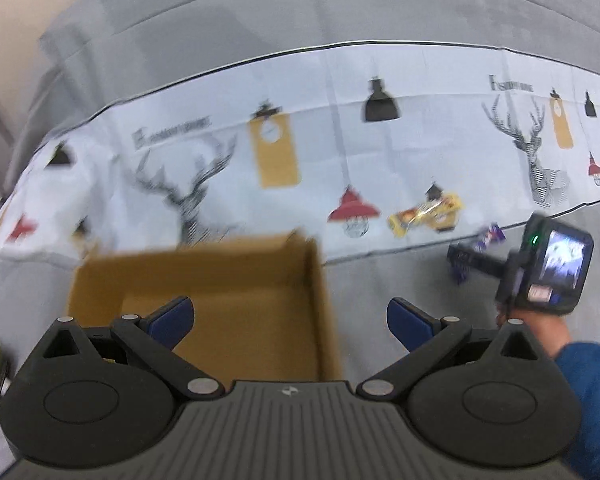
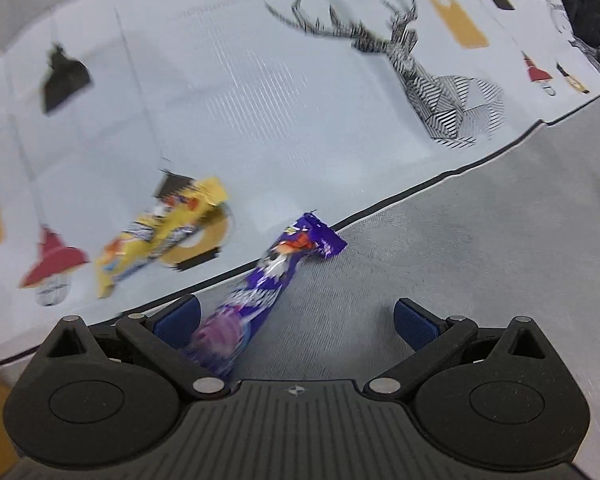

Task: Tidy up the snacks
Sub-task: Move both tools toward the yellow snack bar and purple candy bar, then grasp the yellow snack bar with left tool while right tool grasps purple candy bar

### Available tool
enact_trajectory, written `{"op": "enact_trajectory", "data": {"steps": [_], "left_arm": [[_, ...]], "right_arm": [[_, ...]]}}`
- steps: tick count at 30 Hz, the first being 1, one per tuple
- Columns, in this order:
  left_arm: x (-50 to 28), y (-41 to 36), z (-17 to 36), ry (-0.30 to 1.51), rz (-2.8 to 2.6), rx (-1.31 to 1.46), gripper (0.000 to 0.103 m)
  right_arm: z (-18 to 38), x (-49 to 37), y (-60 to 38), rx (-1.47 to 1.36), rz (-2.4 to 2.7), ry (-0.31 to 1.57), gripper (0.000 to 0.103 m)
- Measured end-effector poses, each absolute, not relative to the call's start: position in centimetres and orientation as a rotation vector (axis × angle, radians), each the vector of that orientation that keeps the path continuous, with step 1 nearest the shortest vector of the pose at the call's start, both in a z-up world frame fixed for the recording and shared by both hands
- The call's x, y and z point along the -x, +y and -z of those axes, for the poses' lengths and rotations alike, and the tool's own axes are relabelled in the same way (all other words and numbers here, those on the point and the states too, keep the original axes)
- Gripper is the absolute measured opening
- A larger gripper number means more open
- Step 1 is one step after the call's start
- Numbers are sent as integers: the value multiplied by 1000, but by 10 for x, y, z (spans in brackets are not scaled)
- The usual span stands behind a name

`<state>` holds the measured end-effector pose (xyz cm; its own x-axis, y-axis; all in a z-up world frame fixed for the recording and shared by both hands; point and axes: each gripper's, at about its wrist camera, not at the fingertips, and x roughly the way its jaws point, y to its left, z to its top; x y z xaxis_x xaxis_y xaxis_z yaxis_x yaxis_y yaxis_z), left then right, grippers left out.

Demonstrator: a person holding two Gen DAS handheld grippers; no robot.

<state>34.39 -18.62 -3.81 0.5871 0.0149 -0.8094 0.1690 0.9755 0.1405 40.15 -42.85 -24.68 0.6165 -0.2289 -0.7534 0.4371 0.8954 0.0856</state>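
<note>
Lying across the printed cloth's (image 2: 260, 100) dark edge, the purple snack wrapper (image 2: 268, 276) sits between the right gripper's (image 2: 298, 322) spread fingers — light, crinkly, slippery film, best pinched mid-body. Left gripper (image 1: 290, 318) hangs spread above the cardboard box (image 1: 220, 304).

A deer-and-lamp printed cloth (image 1: 320, 152) lies over a grey surface (image 2: 500, 240).

Even, soft indoor light in both views; no hard shadows, no glare. Strong fisheye bending: printed cloth (image 1: 340, 128) edge curves, corners vignetted. Motion blur throughout: cardboard box (image 1: 204, 280) smeared, yellow snack (image 2: 156, 236) and purple snack (image 2: 268, 276) streaked. Gripper bodies at bottom sharp. Fine stripe artefacts mid-cloth in right wrist view.
</note>
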Motion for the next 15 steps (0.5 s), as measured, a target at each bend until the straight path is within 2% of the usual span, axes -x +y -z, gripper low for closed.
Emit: {"op": "enact_trajectory", "data": {"steps": [2,4,5,10,13,15], "left_arm": [[-369,-209,47,934,145,-244,103],[-392,-232,62,926,188,-280,103],[-402,-241,69,926,205,-296,103],[-466,-292,124,1009,351,-306,103],[-500,-316,161,1053,356,-306,103],[-519,-331,186,1117,391,-299,103]], "right_arm": [[248,-396,-431,-148,432,771,61],[247,-387,-449,-157,426,765,45],[246,-381,-462,-186,413,764,41],[242,-355,-507,-185,387,785,41],[242,-346,-519,-179,381,797,48],[243,-343,-524,-185,378,798,50]]}}
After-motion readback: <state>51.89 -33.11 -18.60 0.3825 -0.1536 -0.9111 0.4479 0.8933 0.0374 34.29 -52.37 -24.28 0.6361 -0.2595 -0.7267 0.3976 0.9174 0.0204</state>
